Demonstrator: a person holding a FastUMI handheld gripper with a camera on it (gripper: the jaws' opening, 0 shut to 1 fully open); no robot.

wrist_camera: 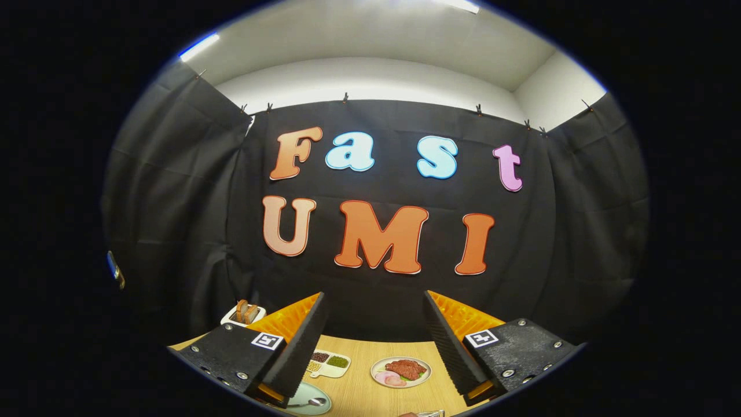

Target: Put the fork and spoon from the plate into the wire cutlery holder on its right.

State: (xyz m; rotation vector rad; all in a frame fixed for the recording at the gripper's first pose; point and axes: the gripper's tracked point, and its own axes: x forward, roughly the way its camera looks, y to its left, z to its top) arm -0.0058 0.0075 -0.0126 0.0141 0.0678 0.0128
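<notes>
We see a light brown wooden table (362, 394), a pale green plate (301, 402) with a shiny silver spoon (312, 401), and a white plate of red meat (401, 371).

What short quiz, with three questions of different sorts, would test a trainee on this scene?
1. True or false: the gripper is shut on the spoon.
2. What lies on the round plate seen between the fingers?
A. bread
B. slices of meat
C. beans
3. Fill in: the divided tray lies just beside the ____ finger.

Key:
1. False: the fingers are open and hold nothing.
2. B
3. left
</notes>
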